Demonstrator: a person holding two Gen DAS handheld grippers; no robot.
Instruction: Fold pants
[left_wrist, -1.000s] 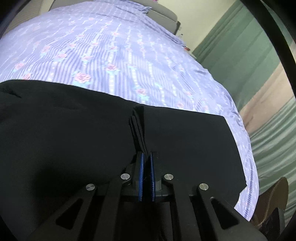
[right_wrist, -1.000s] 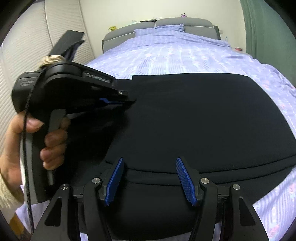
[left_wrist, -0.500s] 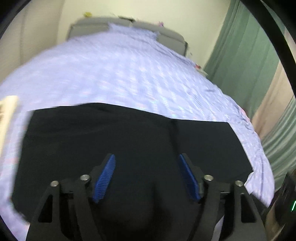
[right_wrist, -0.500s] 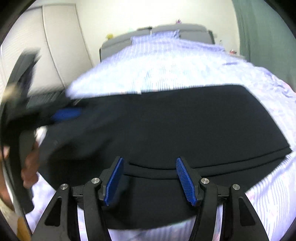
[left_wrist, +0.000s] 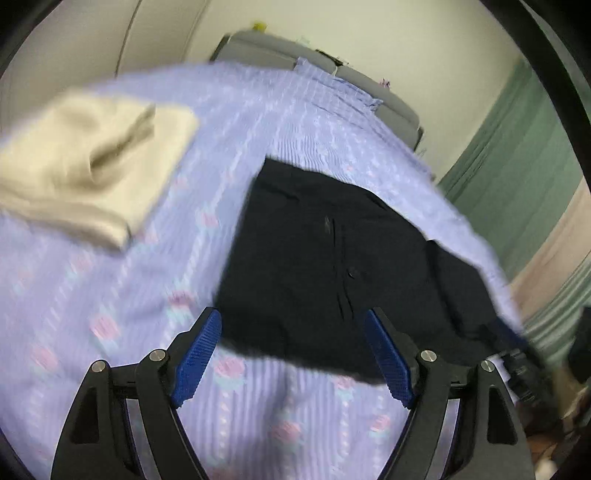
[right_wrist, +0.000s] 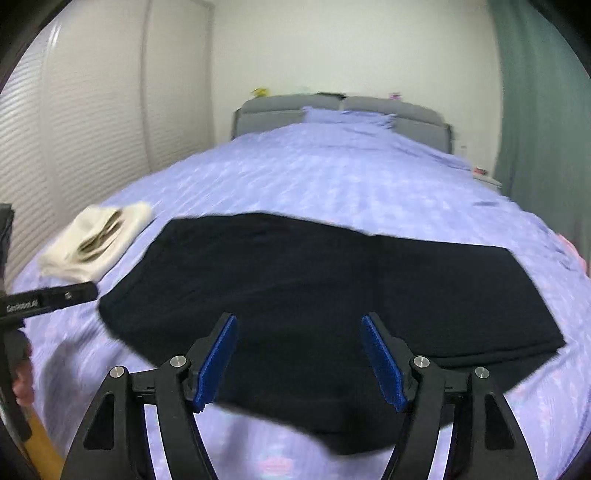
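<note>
Black pants (right_wrist: 317, 280) lie folded flat across the near part of the bed. In the left wrist view the pants (left_wrist: 332, 251) stretch from the centre to the right edge. My left gripper (left_wrist: 293, 328) hovers over their near left corner with its jaws still opening and nothing between the blue pads (left_wrist: 197, 354). My right gripper (right_wrist: 299, 334) hangs above the pants' near edge, its jaws also opening and holding nothing. The left gripper's body (right_wrist: 40, 299) shows at the left edge of the right wrist view, with a hand under it.
A folded cream garment (left_wrist: 88, 162) lies on the lilac floral bedspread (left_wrist: 110, 295) left of the pants, seen also as the cream garment (right_wrist: 96, 240). A grey headboard (right_wrist: 369, 110) and pillows are at the far end. Green curtains (right_wrist: 535, 110) hang on the right, a ribbed wardrobe (right_wrist: 74, 110) on the left.
The left gripper let go of the pants fold, opened wide and swung left, away from the pants. The right gripper rose, drew back and opened a little wider. The cream garment came into view.
</note>
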